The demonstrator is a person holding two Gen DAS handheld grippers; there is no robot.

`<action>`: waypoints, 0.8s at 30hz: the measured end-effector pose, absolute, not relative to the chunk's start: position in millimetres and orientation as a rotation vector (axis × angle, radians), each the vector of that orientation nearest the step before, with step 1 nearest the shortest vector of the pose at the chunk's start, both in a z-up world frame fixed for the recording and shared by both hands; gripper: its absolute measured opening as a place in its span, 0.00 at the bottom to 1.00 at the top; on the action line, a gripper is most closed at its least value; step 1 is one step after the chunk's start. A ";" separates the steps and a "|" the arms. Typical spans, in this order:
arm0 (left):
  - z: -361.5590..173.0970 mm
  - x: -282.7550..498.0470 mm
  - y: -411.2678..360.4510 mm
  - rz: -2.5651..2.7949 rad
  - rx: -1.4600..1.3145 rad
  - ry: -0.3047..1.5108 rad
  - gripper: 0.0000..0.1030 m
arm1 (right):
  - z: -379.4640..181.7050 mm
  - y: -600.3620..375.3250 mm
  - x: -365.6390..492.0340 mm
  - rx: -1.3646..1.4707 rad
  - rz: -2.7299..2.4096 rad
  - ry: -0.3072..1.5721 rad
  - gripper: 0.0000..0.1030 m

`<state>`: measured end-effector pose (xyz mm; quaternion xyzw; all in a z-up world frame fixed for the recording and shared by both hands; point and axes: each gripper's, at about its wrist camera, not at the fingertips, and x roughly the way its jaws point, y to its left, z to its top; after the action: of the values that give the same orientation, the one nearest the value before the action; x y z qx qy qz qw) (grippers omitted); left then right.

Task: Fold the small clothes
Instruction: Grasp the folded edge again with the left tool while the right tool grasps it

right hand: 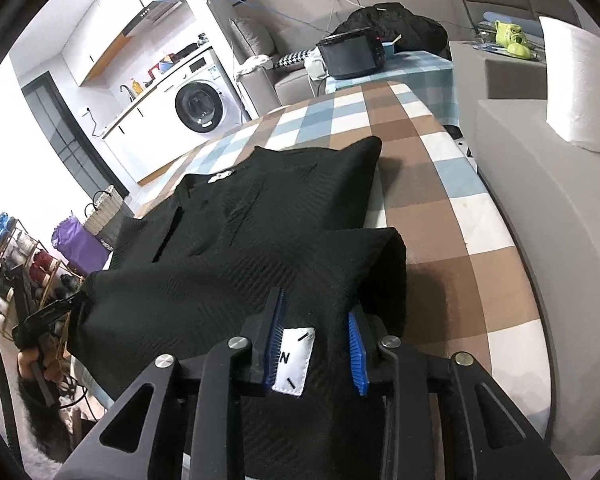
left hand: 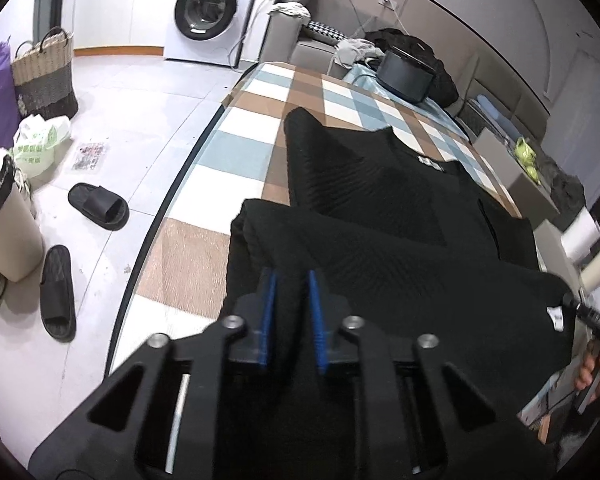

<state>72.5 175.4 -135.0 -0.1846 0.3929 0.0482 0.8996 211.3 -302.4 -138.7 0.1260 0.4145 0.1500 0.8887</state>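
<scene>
Clearly both the left gripper (left hand: 292,280) and right gripper (right hand: 316,320) pinch the near hem of the black top (right hand: 260,216) lying on the checked table (right hand: 440,216), and uneven pulling could skew the fold or slip the fabric free.

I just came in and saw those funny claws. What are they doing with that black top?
A person is folding a black knit top on a table with a checked cloth, using a gripper in each hand. The left gripper and the right gripper each pinch the near hem and hold it lifted over the rest of the top, which lies flat. A white label sits between the right gripper's fingers. The fold isn't laid down yet.
</scene>
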 end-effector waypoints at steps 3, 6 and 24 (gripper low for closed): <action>-131.1 77.2 177.8 0.117 -0.388 0.784 0.02 | -142.4 -303.3 218.0 0.230 0.271 0.868 0.04; -114.6 76.5 182.7 0.107 -0.414 0.710 0.01 | -120.6 -304.0 212.0 0.187 0.253 0.770 0.03; -110.7 122.4 211.3 0.141 -0.437 0.756 0.33 | -132.1 -314.5 283.5 0.305 0.191 0.825 0.08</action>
<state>122.4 211.3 -110.7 -0.2113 0.3657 0.0684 0.9038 283.5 -314.5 -132.1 0.1475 0.3985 0.0925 0.9005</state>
